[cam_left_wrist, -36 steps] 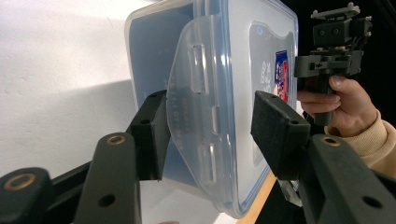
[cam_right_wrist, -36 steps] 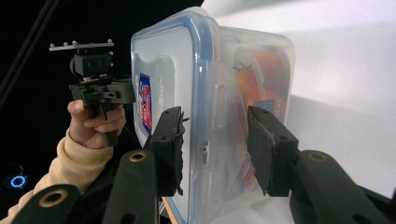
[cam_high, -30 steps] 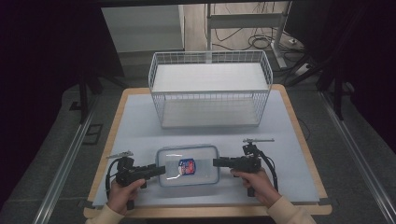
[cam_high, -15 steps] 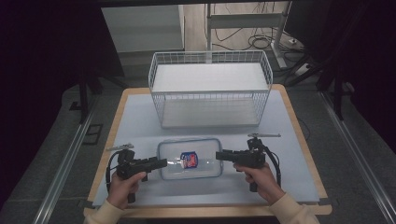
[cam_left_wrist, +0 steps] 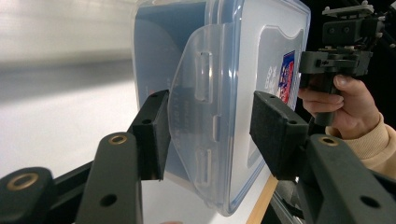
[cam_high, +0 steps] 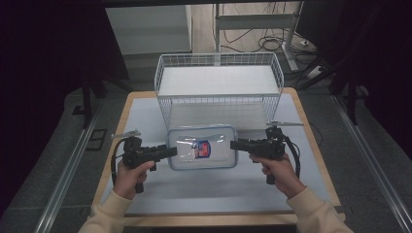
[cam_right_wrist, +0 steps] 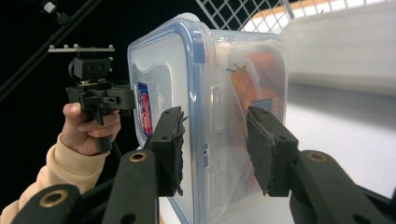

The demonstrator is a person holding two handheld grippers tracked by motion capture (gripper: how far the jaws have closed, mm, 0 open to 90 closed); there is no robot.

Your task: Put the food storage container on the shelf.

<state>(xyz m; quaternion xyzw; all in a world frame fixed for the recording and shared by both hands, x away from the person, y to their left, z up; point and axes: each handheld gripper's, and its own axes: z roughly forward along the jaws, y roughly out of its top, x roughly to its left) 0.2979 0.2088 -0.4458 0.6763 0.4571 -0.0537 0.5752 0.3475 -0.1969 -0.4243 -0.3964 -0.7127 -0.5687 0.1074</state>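
Observation:
A clear plastic food container (cam_high: 201,148) with a blue-rimmed lid and a red and blue label hangs above the table, lid up. My left gripper (cam_high: 174,150) is shut on its left end and my right gripper (cam_high: 233,144) on its right end. In the left gripper view the pads (cam_left_wrist: 152,135) clamp the container (cam_left_wrist: 233,70) across its side latch, and the other gripper (cam_left_wrist: 343,51) shows beyond. In the right gripper view the jaws of the right gripper (cam_right_wrist: 214,149) pinch the container (cam_right_wrist: 210,74) at its latch. Something orange-red lies inside it.
A white wire basket (cam_high: 218,96) stands just behind the container at the table's far side. The pale table top (cam_high: 145,111) has a wooden border. Dark floor and metal rails lie to either side.
Both hands have risen together, and the container has come up off the table with them. In the high view it now sits closer to the basket's front.

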